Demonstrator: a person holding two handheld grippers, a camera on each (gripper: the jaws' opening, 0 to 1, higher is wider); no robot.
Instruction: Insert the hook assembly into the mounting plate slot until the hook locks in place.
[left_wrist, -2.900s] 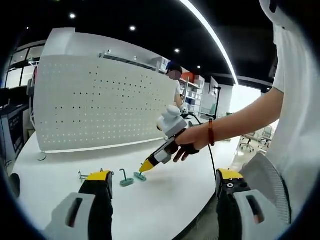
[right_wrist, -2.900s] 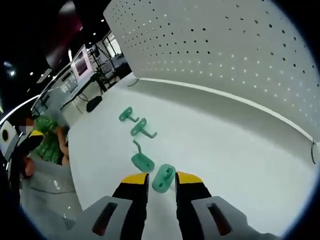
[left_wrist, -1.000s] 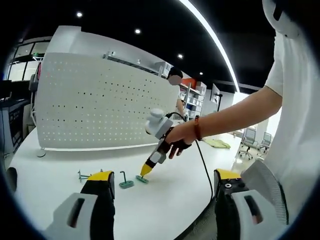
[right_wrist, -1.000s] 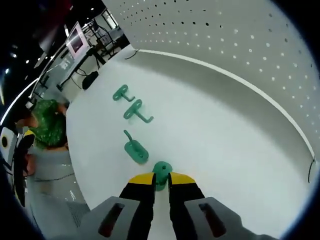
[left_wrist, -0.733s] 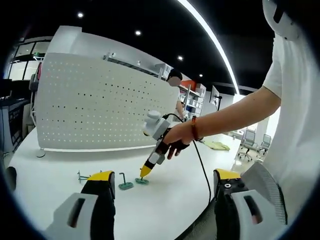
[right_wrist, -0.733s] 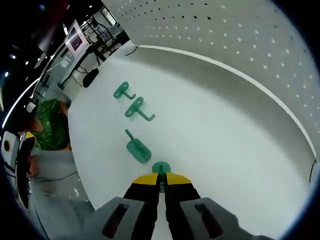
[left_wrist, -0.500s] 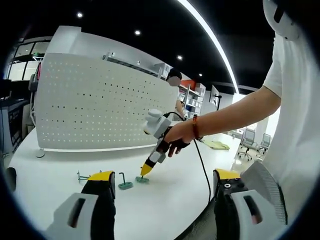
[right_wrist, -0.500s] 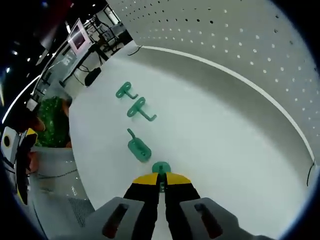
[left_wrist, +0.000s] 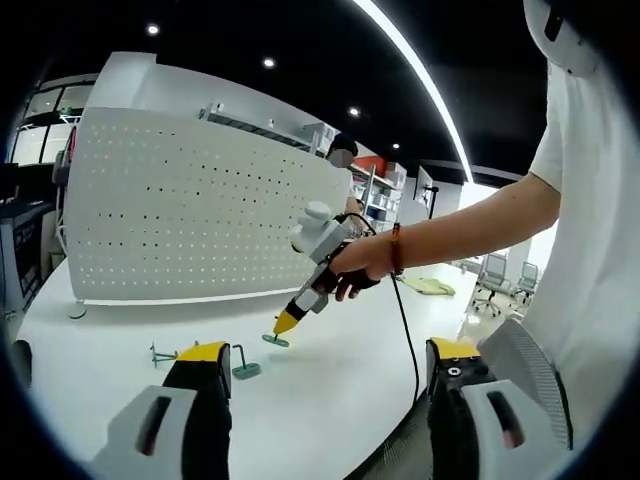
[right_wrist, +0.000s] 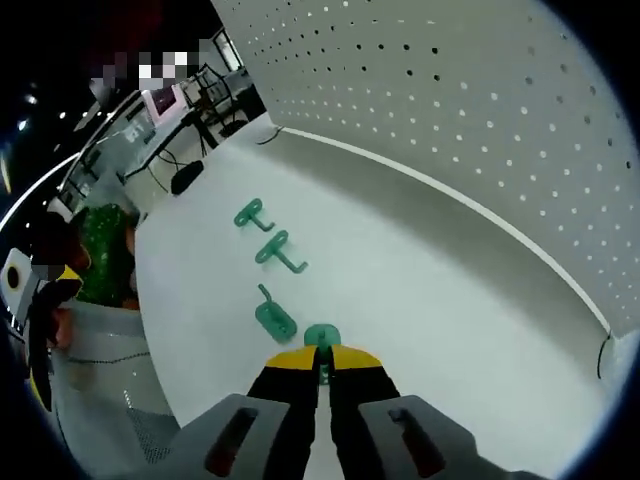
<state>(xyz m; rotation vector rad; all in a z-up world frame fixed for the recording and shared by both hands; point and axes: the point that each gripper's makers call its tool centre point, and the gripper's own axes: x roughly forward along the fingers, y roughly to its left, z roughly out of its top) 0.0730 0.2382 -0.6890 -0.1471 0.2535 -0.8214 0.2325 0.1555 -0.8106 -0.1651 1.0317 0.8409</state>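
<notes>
My right gripper (right_wrist: 322, 362) is shut on a small green hook (right_wrist: 320, 335), whose rounded end sticks out past the yellow fingertips. In the left gripper view, that right gripper (left_wrist: 284, 323) is held by a hand and carries the green hook (left_wrist: 272, 340) a little above the white table (left_wrist: 330, 390). Three more green hooks lie in a row on the table: one (right_wrist: 273, 318) just beyond the jaws, then two farther ones (right_wrist: 278, 250) (right_wrist: 250, 214). The white pegboard (right_wrist: 470, 110) stands upright behind them. My left gripper (left_wrist: 328, 352) is open and holds nothing.
The table's curved front edge (right_wrist: 160, 370) runs close to the hooks. A cable (left_wrist: 408, 330) hangs from the right gripper. Desks with monitors (right_wrist: 160, 100) stand beyond the table, and office chairs (left_wrist: 497, 275) are at the far right. A person stands behind the pegboard (left_wrist: 180, 215).
The right gripper's jaws closed on the nearest green hook and then raised it off the table toward the pegboard. The left gripper stayed open and nearly still.
</notes>
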